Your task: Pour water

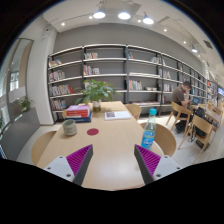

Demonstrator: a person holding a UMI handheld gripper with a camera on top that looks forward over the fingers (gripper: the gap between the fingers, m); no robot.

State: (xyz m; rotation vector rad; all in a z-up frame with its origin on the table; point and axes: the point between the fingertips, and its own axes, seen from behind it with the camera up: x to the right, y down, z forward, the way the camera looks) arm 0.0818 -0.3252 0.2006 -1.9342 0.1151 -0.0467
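1. Gripper (pixel 108 163) open w/ nothing in it; the two fingers stand wide apart, magenta pads (pixel 77 160) on the inner faces, bare wood between them.
2. It hangs above the near edge of the surface (pixel 105 145), a light wooden top w/ rounded ends.
3. Water bottle (pixel 149 131): clear plastic, blue label and cap, upright on the surface, ahead of the fingers and off to the right side, just beyond the right finger. Not touched by either finger.
4. Grey cup-like pot (pixel 70 127) sits well beyond the left finger, on the left part of the surface; well apart from the bottle.
5. Small red round thing (pixel 93 131) lies flat near the pot, toward the middle.
6. Farther back: a red box-like item (pixel 79 114), a potted plant (pixel 97 92) and some papers (pixel 118 115) at the far end.
7. Chairs (pixel 132 109) around the surface; bookshelves (pixel 110 70) line the back wall.
8. A person (pixel 181 98) sits at another desk off to the right, well apart from the gripper.
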